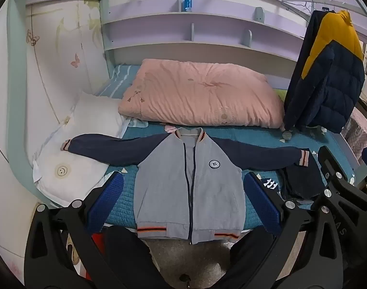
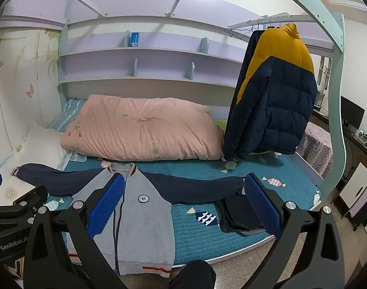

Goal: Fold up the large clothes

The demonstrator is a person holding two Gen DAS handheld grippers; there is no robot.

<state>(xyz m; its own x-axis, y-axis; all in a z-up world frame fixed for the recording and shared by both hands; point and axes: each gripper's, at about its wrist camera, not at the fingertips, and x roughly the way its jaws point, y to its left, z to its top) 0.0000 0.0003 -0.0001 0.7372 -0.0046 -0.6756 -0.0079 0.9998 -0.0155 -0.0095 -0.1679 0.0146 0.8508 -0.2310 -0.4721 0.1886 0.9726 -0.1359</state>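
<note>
jacket [image 1: 188,187]: grey body, navy sleeves, lying flat and face-up on the bed [image 1: 328,139], collar at 12 o'clock, hem at 6 o'clock hanging slightly over the near edge.
long axis of the body: runs 12 to 6 along the zip; the sleeves stretch out crosswise, one cuff toward 9 o'clock resting on a white pillow [image 1: 63,168], the other toward 3 o'clock.
left gripper [image 1: 183,202]: spread as wide as it goes, holding nothing; in its own view the jacket body sits squarely between the two blue pads, not touched.
right gripper [image 2: 183,207]: also fully spread and empty; its view has the jacket off toward 9 o'clock, with the right-hand sleeve and cuff [image 2: 241,187] crossing just ahead of it.
nearer hand: by my reading, the left gripper is centred on the body and nearest the 9 o'clock sleeve; the right gripper is nearer the 3 o'clock cuff.
nearby: a small dark folded pile [image 2: 241,214] lies just beside that cuff, toward 6 o'clock of it.
likely opening move: bring each sleeve inward across the zip line.
</note>
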